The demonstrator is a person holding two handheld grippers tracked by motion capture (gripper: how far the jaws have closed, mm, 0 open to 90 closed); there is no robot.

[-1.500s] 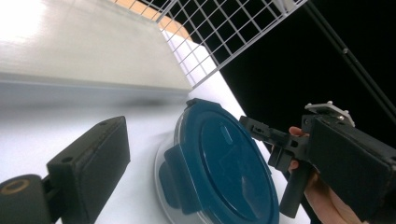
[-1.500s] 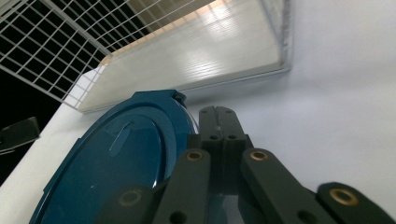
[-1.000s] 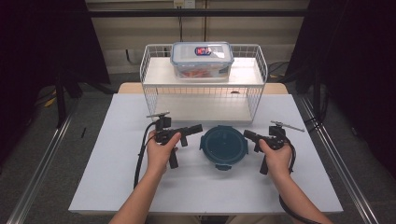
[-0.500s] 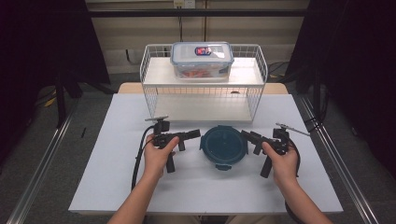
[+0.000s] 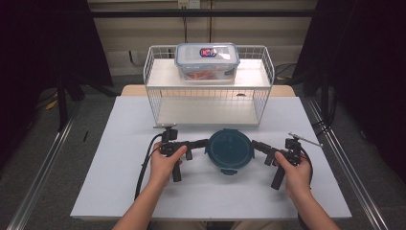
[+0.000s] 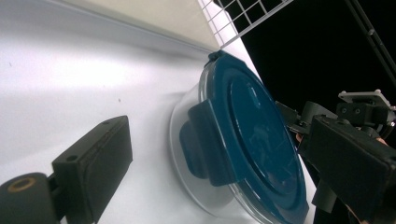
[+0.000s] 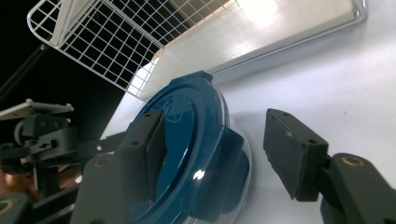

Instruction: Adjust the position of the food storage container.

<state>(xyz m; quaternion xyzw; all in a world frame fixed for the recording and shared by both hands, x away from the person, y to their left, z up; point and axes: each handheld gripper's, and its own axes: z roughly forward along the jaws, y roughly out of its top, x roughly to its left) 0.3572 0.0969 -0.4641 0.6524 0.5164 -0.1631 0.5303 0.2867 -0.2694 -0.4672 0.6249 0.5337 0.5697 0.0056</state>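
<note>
Teal-lidded round container [image 5: 230, 149] on white worktop [image 5: 119, 191], in front of wire rack [image 5: 209, 91]. Flanked by left gripper [image 5: 203, 143], jaws wide. Right gripper [image 5: 256, 145] just opened, straddling its latch unpressed

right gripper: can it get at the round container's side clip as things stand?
Probably yes. The right gripper has its jaws open astride the round container, one jaw over the lid, the other beside the clip. Nothing lies between. The left gripper is at the opposite side.
</note>
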